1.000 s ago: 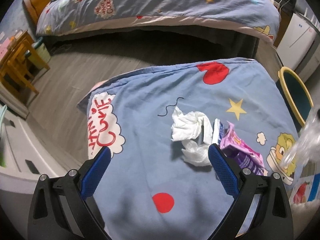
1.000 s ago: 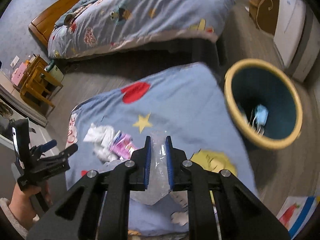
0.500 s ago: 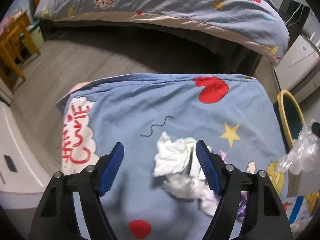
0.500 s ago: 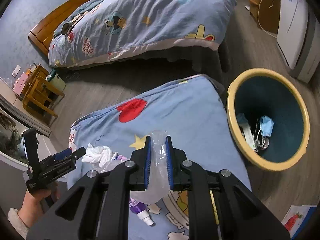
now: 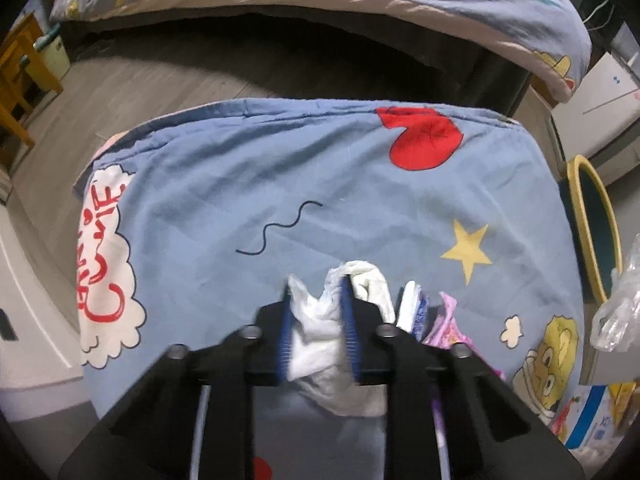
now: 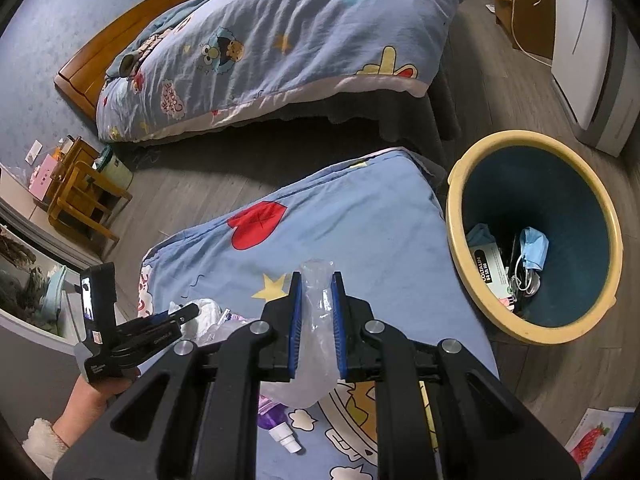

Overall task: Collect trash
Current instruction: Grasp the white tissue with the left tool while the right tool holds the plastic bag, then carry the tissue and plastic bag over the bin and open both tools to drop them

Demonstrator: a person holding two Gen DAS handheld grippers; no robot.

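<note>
- Our left gripper points steeply down at the blue cartoon cover, and its jaws are closing with the crumpled white tissue between the blue pads; the pads already press on the paper from both sides.
- Part of the same tissue bulges out past the right-hand pad, and more of it hangs below the jaws.
- Our right gripper is clamped narrow on a clear plastic bag, which sticks up above the pads and sags beneath them.
- From the right wrist view we see our left hand low at the left, holding its tool over the pile of litter on the cover.
- Just to the right of the tissue we see a purple wrapper and a white-and-blue packet, both lying on the cover.
- A small purple bottle with a white nozzle lies on the cover below our right tool.
- On the grey floor, just beside the covered surface, stands the yellow-rimmed bin, dark blue inside.
- Inside the bin we can make out a blue face mask and a white box.
- Across the floor stands a bed under a matching cover.
</note>
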